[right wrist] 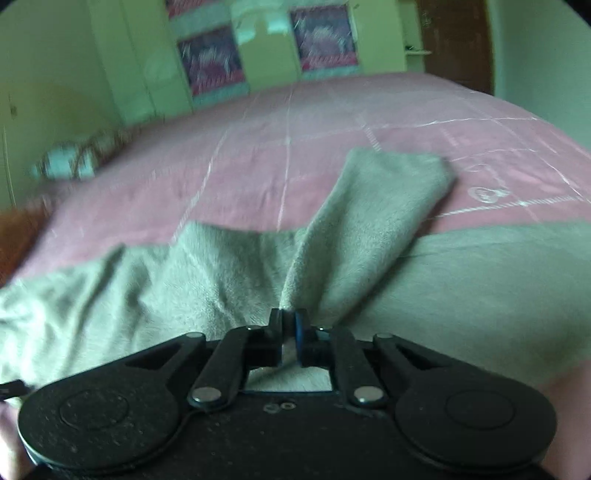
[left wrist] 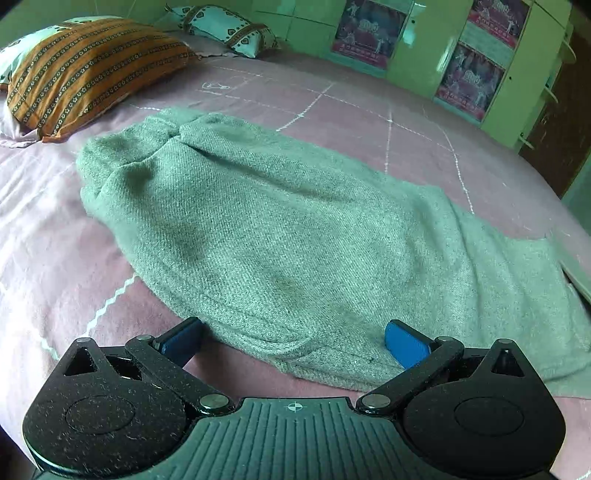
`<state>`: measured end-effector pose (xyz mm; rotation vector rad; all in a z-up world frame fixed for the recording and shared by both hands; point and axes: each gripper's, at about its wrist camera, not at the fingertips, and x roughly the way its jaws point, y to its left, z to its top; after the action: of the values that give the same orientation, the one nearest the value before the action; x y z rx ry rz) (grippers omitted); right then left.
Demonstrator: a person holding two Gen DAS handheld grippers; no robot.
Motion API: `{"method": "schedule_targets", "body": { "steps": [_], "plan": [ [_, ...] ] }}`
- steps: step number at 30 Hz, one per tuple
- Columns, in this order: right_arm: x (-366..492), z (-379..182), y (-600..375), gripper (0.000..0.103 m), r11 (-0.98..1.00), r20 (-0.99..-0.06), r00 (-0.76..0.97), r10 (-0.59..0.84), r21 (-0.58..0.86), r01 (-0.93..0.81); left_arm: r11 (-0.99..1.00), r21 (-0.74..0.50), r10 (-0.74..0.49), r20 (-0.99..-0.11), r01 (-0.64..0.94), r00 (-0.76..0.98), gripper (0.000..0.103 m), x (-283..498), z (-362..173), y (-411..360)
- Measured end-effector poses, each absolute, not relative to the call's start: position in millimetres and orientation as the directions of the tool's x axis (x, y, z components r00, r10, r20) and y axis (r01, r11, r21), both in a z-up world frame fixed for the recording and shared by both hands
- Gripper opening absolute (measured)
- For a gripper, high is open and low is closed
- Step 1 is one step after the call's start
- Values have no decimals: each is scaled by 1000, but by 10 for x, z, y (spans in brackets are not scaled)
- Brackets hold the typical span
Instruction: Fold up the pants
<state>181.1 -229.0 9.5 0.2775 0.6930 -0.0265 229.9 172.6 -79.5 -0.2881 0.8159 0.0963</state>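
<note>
Grey-green knit pants (left wrist: 266, 229) lie spread across the pink bed cover (left wrist: 351, 107). In the left wrist view my left gripper (left wrist: 293, 341) stands wide open just above the near hem of the pants, its blue fingertips (left wrist: 404, 345) on either side of the fabric edge, pressing on nothing. In the right wrist view, which is blurred, my right gripper (right wrist: 290, 319) is shut on a pinched ridge of the pants (right wrist: 351, 236), and a fold of cloth rises from the jaws toward one leg end lying on the cover.
An orange striped pillow (left wrist: 88, 70) and a white patterned pillow (left wrist: 225, 27) lie at the head of the bed. Green wardrobe doors with posters (left wrist: 469, 79) stand behind the bed. A brown door (right wrist: 454, 37) is at the far right.
</note>
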Motion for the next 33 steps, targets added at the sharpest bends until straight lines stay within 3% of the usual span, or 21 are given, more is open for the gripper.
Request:
{"method": "schedule_targets", "body": {
  "steps": [4,7,9,13,15,16,17,18,22,27,28,29,31,33],
  "plan": [
    [1530,-240,-2579,0,940,-709,703,54,274,204,963,-190,-8,-732,-193,682,103,2318,-820,1675],
    [1449,-85,-2675,0,931,-638,769,36,300,205,961,-197,-12,-728,-192,686,103,2326,-836,1691],
    [1532,130,-2602,15,949,-576,817,35,275,153,961,-199,-12,-727,-195,686,103,2352,-837,1695],
    [2030,234,-2409,29,983,-601,799,-18,137,125,960,-201,-12,-725,-195,688,103,2344,-834,1697],
    [2256,137,-2366,29,990,-650,758,-53,66,126,958,-209,-15,-723,-198,691,103,2337,-834,1705],
    [2258,78,-2360,23,990,-668,741,-67,45,130,958,-208,-14,-723,-198,691,103,2336,-834,1703],
    [2285,31,-2391,7,990,-682,729,-59,51,128,958,-206,-13,-723,-198,691,103,2337,-833,1702],
    [2255,8,-2467,0,985,-687,726,-38,98,144,958,-206,-12,-723,-198,691,103,2337,-833,1702],
    [1777,57,-2526,0,977,-632,774,-47,134,168,959,-204,-11,-722,-198,692,103,2336,-834,1698],
    [1519,-311,-2681,0,951,-686,727,-23,209,228,960,-201,-9,-723,-197,691,103,2334,-837,1691],
    [1516,-277,-2683,5,950,-675,737,-26,212,228,960,-201,-10,-723,-196,691,103,2333,-837,1691],
    [1515,-193,-2664,19,952,-656,753,-50,196,234,959,-203,-12,-723,-196,691,103,2332,-836,1697],
    [1556,-15,-2581,27,971,-596,799,-86,131,202,959,-201,-10,-723,-198,690,103,2338,-838,1694],
    [1739,47,-2491,27,987,-589,802,-104,35,154,963,-186,-1,-726,-195,688,103,2352,-844,1672]
  ]
}}
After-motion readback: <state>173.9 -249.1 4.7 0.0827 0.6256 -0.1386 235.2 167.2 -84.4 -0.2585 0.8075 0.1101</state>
